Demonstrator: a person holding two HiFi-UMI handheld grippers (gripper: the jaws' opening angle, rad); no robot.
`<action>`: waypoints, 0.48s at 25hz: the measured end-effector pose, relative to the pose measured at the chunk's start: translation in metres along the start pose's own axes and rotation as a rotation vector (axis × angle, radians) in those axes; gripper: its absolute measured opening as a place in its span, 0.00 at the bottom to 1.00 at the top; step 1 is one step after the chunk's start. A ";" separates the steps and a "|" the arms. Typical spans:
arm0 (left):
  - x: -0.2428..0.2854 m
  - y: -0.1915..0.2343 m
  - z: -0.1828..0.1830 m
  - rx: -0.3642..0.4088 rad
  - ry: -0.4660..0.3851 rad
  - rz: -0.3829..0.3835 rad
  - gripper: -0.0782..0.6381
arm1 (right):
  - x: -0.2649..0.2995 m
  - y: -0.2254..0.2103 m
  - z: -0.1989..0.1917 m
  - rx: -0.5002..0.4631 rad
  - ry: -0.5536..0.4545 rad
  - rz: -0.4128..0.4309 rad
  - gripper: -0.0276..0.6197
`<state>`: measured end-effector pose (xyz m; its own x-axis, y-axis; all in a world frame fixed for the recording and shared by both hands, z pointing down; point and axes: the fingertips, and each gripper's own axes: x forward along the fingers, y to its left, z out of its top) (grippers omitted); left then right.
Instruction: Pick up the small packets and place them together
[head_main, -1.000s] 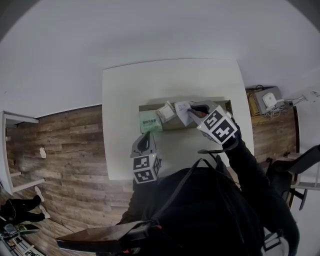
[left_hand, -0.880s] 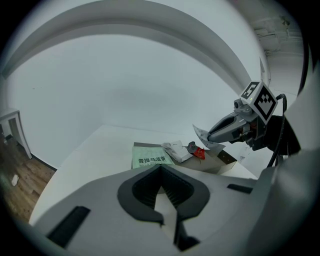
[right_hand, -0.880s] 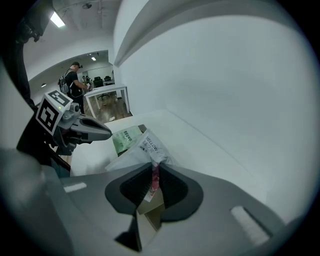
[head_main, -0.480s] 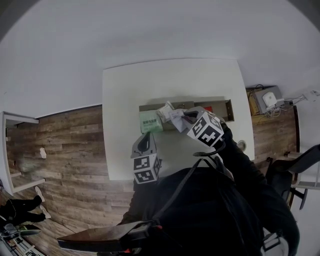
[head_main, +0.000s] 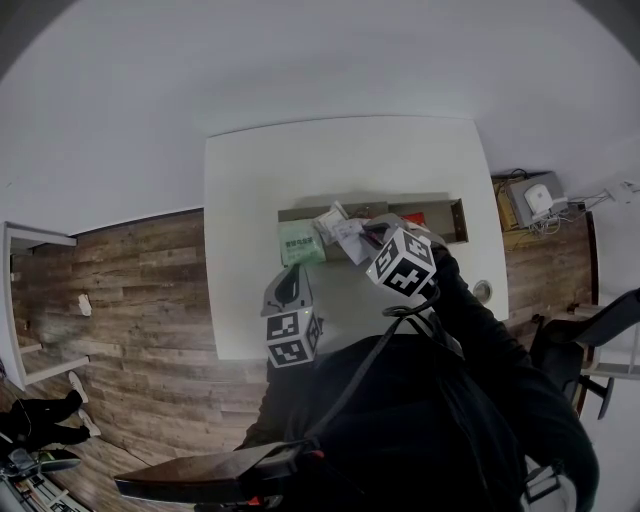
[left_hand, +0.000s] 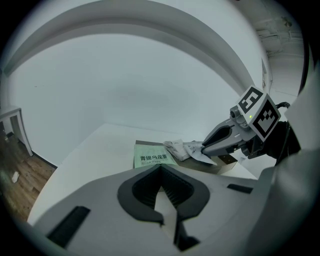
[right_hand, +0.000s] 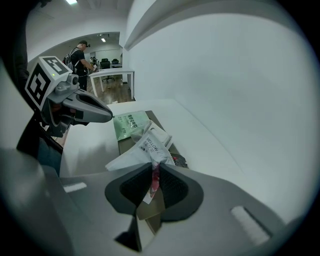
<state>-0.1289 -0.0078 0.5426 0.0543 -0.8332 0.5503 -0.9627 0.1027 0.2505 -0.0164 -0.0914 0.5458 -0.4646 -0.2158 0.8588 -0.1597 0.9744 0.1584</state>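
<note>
Pinching one white packet (right_hand: 148, 146) by its crumpled end, the right gripper (right_hand: 152, 170) clamps it in a narrow gap, the rest fanning beyond the fingertips toward the green packet (right_hand: 129, 125); light, floppy, probably slippery, it seems best gripped at a sealed edge.

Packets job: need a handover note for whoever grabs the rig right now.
Left gripper: fingers together, empty, over the near side of the table.
Right gripper: shut on a white packet, low over the long tray.
Things: green packet at the tray's left end, another white packet beside it, red packet further right.
Done: green and white packets sit grouped at the left end.
Left: release the held packet onto that group, then probably fetch the red one.
</note>
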 end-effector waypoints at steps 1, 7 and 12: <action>0.000 0.000 0.000 0.000 -0.001 0.000 0.11 | 0.000 0.000 0.000 -0.002 0.001 -0.002 0.12; 0.000 -0.001 0.000 -0.002 -0.001 -0.001 0.11 | 0.001 0.000 -0.001 -0.006 0.007 -0.001 0.12; 0.000 0.000 0.001 -0.004 -0.003 0.000 0.11 | 0.003 0.002 -0.001 -0.014 0.009 0.011 0.14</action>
<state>-0.1296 -0.0084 0.5420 0.0537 -0.8348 0.5480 -0.9615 0.1048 0.2539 -0.0171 -0.0903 0.5496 -0.4580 -0.2045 0.8651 -0.1420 0.9775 0.1559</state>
